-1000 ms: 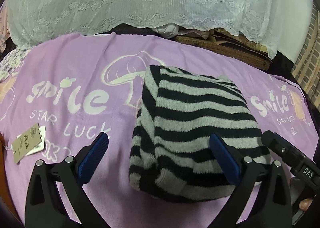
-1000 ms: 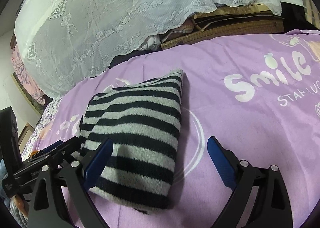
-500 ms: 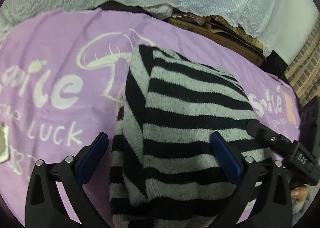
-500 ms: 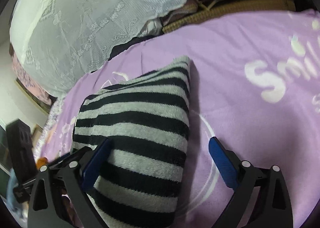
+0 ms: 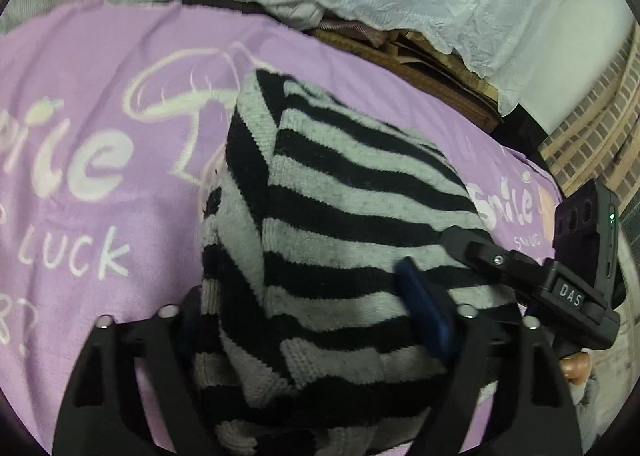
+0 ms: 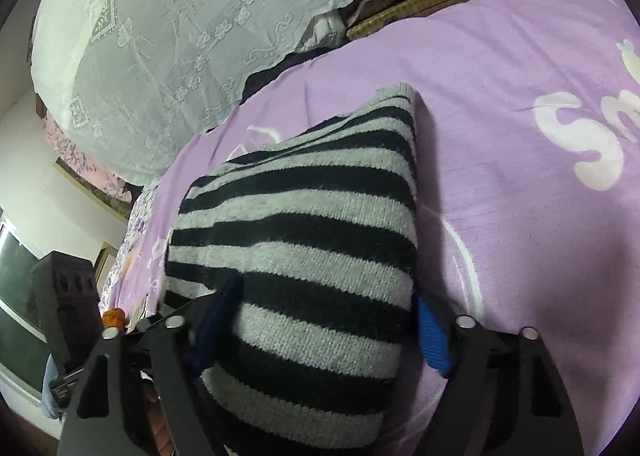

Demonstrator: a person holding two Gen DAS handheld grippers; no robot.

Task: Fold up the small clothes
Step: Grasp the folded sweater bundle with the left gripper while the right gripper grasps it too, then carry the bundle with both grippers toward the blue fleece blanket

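Both the left gripper (image 5: 312, 316) and right gripper (image 6: 324, 320) are closing, jaws straddling the near edge of the folded sweater (image 5: 340, 224) (chunky black-and-grey knit), whose long axis runs toward twelve o'clock across the fuzzy purple blanket (image 5: 100, 128).

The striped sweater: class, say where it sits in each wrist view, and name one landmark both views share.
Left wrist view: the striped sweater fills the centre and bottom, between the left tool's closing jaws.
Right wrist view: it fills centre to lower left, between the right tool's closing jaws.
Shared landmark: the purple blanket with white "Smile" lettering.
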